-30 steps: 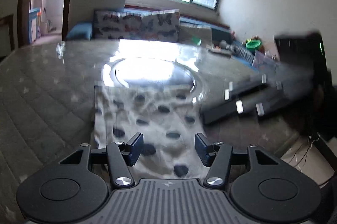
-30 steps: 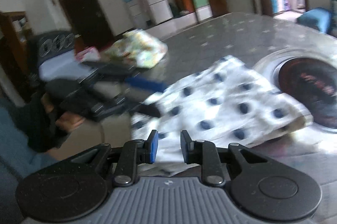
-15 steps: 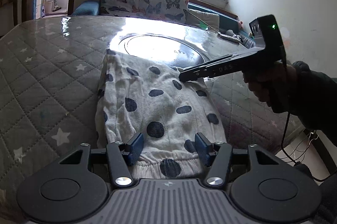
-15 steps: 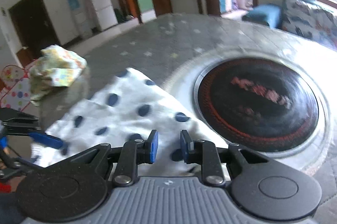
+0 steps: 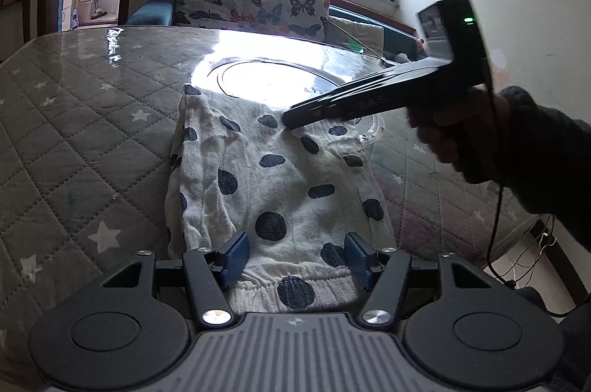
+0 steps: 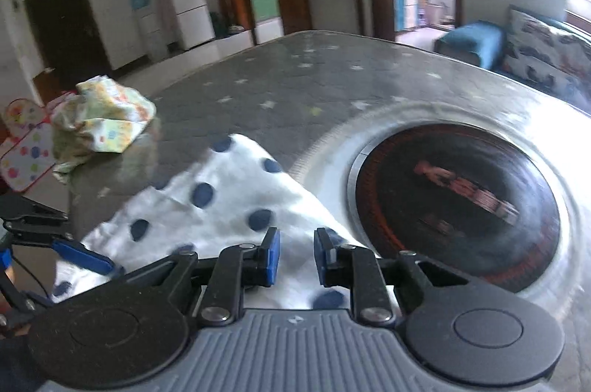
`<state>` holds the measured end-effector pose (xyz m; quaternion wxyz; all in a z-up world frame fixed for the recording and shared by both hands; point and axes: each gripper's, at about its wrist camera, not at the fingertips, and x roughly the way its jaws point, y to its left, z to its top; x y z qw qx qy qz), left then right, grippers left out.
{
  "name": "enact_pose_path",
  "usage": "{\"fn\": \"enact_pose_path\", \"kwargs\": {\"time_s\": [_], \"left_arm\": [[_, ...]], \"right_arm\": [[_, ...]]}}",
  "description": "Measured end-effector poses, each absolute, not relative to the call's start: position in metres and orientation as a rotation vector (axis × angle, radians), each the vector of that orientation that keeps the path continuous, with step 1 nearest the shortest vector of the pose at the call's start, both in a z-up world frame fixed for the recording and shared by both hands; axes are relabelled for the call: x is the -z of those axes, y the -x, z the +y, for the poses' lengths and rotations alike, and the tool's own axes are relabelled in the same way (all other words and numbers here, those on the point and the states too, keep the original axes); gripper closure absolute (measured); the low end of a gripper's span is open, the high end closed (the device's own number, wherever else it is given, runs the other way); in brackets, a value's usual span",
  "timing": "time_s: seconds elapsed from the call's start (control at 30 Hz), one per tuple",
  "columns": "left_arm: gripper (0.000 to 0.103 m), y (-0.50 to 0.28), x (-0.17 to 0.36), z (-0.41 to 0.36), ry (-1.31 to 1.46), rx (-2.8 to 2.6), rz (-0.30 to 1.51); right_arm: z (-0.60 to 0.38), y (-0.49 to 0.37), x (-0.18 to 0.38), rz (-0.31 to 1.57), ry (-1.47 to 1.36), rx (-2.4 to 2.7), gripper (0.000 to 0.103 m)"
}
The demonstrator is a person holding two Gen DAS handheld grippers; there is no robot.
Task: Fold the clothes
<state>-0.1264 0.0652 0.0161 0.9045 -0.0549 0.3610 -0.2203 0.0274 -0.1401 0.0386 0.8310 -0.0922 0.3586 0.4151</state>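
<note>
A white garment with dark blue dots (image 5: pixel 273 181) lies flat on the grey quilted table; it also shows in the right wrist view (image 6: pixel 207 207). My left gripper (image 5: pixel 295 257) is open, its fingers straddling the garment's near ribbed hem. My right gripper (image 6: pixel 295 259) is open a little and empty, low over the garment's far part. In the left wrist view its tips (image 5: pixel 291 120) touch the cloth near the far edge.
A round glass turntable (image 6: pixel 458 203) sits in the table's middle, just beyond the garment. A crumpled yellow-patterned cloth (image 6: pixel 99 119) lies at the table's far edge. A butterfly-print sofa (image 5: pixel 251 8) stands behind the table. A cable (image 5: pixel 495 233) hangs by the right hand.
The right gripper swung across from the table's side and came down onto the garment's far part. The left gripper stayed open at the near hem, with the view steadied.
</note>
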Motion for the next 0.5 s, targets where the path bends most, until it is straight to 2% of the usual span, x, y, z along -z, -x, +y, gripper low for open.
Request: {"fn": "enact_pose_path", "kwargs": {"time_s": [0.23, 0.5], "left_arm": [[0.042, 0.127, -0.014, 0.066, 0.116, 0.457, 0.743], [0.041, 0.126, -0.013, 0.066, 0.116, 0.46, 0.744]], "right_arm": [[-0.115, -0.043, -0.019, 0.81, 0.225, -0.878, 0.084], [-0.103, -0.044, -0.036, 0.773, 0.254, -0.898, 0.084]]}}
